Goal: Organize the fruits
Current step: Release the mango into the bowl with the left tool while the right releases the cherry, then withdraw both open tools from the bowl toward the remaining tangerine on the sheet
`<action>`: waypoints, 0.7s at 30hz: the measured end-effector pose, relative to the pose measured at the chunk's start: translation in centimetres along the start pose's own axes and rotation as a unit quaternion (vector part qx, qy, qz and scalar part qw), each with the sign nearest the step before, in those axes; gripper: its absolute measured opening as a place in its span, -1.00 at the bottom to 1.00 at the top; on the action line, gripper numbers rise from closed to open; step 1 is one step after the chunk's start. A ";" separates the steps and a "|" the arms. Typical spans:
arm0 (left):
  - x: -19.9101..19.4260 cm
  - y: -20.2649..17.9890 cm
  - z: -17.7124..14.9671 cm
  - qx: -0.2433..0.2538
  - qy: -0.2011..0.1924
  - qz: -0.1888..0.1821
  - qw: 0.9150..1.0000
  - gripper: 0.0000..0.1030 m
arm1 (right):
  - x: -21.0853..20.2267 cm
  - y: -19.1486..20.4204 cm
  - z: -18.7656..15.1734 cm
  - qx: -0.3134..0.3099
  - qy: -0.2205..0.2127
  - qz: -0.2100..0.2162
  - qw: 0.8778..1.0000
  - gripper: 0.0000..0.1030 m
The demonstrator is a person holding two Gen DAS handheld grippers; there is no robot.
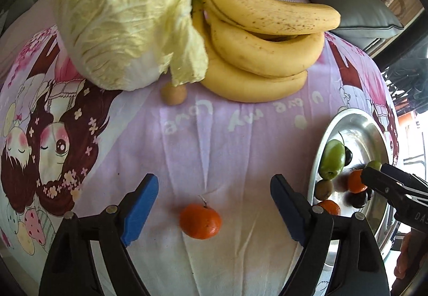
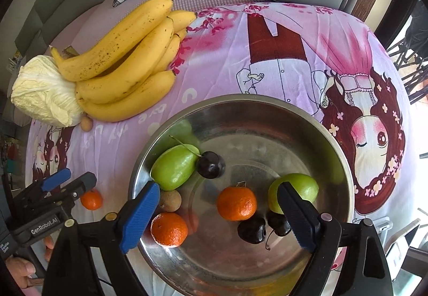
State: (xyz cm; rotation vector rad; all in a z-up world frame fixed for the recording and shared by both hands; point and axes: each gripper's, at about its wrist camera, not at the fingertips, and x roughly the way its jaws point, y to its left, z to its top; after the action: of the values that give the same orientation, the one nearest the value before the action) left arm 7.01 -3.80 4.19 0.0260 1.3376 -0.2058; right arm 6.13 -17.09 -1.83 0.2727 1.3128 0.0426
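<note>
Step in hand, gathering loose fruit: left gripper (image 1: 214, 205) spread and empty over the tangerine (image 1: 200, 221) on the cloth beside the bowl (image 2: 345, 175), right gripper (image 2: 218, 213) spread, seemingly empty, above bowl fruit; next, lower and pinch the tangerine.

black two-finger grippers (image 1: 214, 191) (image 2: 216, 213), blue ribbed pads (image 2: 139, 215), silver pivot rivets, white "genrobot.ai" lettering
</note>
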 end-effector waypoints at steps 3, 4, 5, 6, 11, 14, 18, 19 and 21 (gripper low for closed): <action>0.2 1.0 -0.4 -0.012 0.004 0.000 1.000 0.70 | 0.5 0.4 -0.6 -0.007 0.010 -0.001 1.000 0.78; 0.2 1.3 -0.5 -0.015 0.005 0.000 1.000 0.78 | 0.5 0.5 -0.8 -0.008 0.011 0.001 1.000 0.78; 0.1 1.5 -0.6 -0.018 0.004 0.000 1.000 0.82 | 0.5 0.5 -0.9 -0.009 0.010 -0.001 1.000 0.78; 0.0 1.9 -0.7 -0.021 0.002 0.000 1.000 0.83 | 0.4 0.6 -1.0 -0.011 0.008 -0.002 1.000 0.78; -0.7 3.4 -1.2 -0.035 -0.002 0.000 0.999 0.84 | -0.1 0.9 -0.9 -0.019 0.002 -0.005 1.000 0.78; -0.7 4.5 -1.5 -0.040 -0.001 0.004 0.999 0.85 | -0.3 0.9 -0.9 -0.020 -0.003 -0.003 1.000 1.00; -0.8 5.9 -2.1 -0.047 0.002 0.005 0.999 0.86 | -0.2 1.0 -1.0 -0.025 -0.002 -0.007 1.000 1.00; -0.8 6.4 -2.2 -0.049 0.002 0.005 0.999 0.86 | -0.1 1.1 -0.9 -0.026 -0.002 -0.008 1.000 1.00; -0.9 6.7 -2.2 -0.052 0.001 0.006 0.999 0.86 | 0.0 1.2 -0.9 -0.028 0.000 -0.008 1.000 1.00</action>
State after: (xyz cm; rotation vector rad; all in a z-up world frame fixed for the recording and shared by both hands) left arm 5.83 3.19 3.86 -0.0545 1.3489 -0.1261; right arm 5.39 -15.80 -1.80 0.2141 1.3112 0.0649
